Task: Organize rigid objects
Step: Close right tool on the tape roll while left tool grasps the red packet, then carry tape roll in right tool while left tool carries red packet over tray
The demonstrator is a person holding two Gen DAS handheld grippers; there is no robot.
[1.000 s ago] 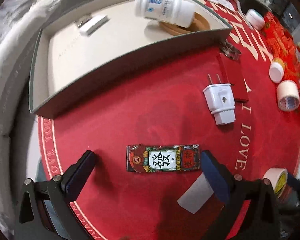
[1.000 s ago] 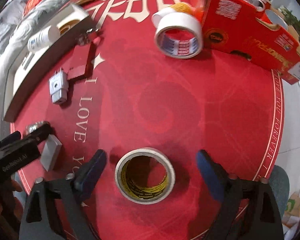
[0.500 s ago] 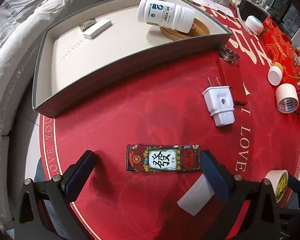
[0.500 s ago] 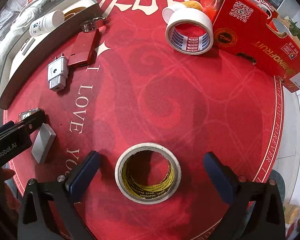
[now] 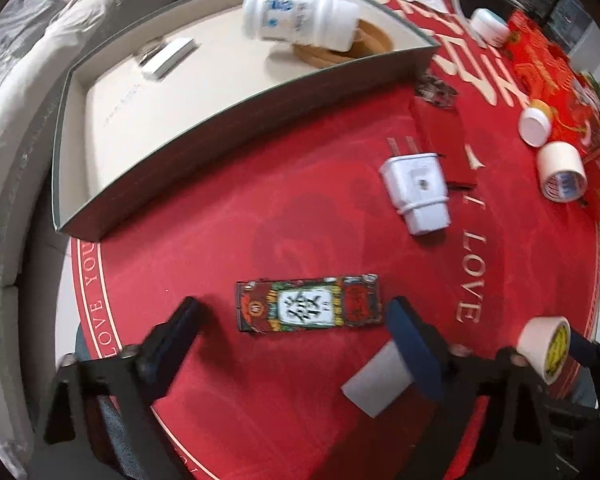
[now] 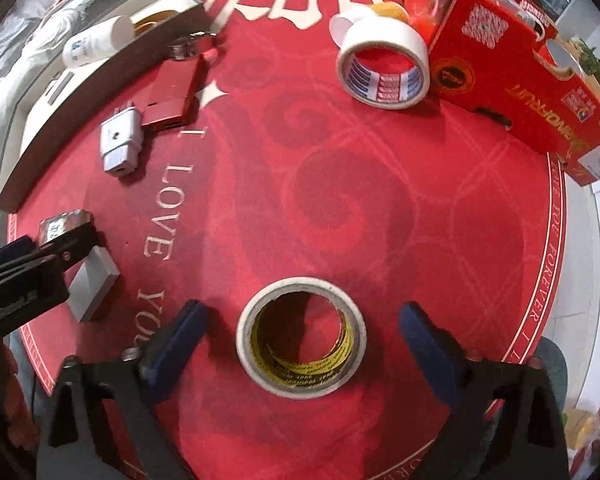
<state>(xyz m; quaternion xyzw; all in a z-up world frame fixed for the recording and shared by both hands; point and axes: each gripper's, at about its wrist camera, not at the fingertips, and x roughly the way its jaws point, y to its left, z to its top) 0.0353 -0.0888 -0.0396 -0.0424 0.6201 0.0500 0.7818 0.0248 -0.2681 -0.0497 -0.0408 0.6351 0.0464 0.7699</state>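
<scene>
Here both grippers' fingers gape: left gripper [image 5: 294, 322] astride the blurred tile [image 5: 309, 309]; right gripper [image 6: 302, 330] astride the tape roll [image 6: 301, 335].

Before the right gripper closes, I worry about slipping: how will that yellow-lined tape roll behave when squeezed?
The tape roll lies flat on the mat, so it probably won't roll. Its thick ring looks stiff and light. The right gripper is open astride it; the curved sides might slip.
</scene>
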